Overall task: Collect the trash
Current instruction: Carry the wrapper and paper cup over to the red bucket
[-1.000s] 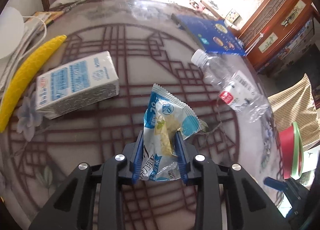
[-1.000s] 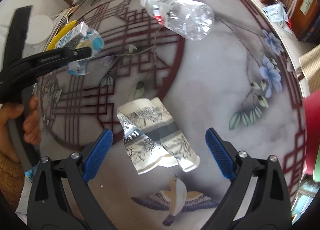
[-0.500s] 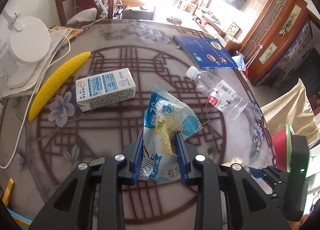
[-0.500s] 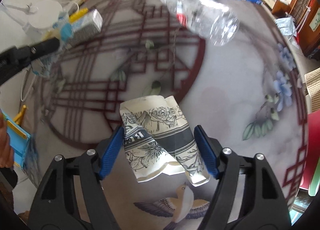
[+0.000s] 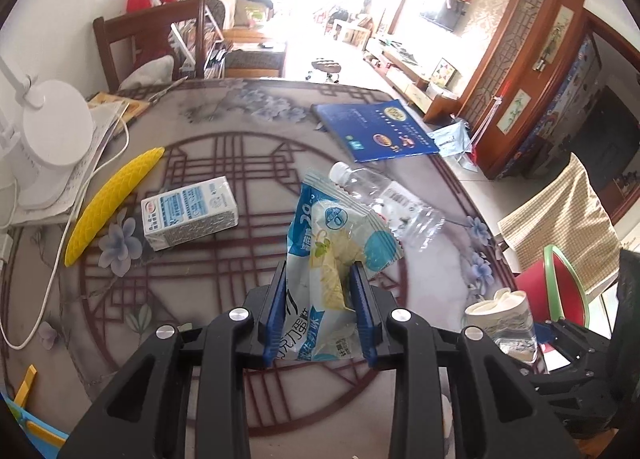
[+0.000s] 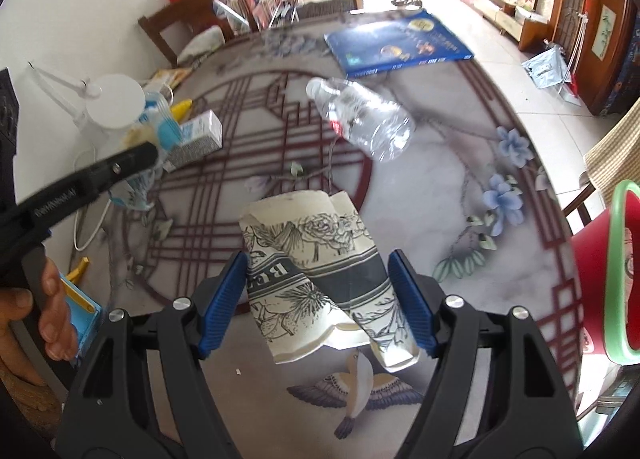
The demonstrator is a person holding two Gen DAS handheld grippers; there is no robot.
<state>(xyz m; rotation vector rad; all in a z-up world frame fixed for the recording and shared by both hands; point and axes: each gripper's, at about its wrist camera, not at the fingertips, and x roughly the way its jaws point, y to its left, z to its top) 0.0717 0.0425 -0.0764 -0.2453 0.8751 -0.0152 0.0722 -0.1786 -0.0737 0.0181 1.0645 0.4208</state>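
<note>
Both grippers had risen off the table, the left gripper pinching the wrapper and the right gripper now clamping the cup, while bottle and carton beside it remained uncollected.

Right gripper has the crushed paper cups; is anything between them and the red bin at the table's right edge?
Nothing visible. The paper cups sit in the right gripper, and only bare table separates them from the red bin; the plastic bottle lies farther back.

Snack wrapper – "20", perhaps; crushed paper cup – "BE"
</note>
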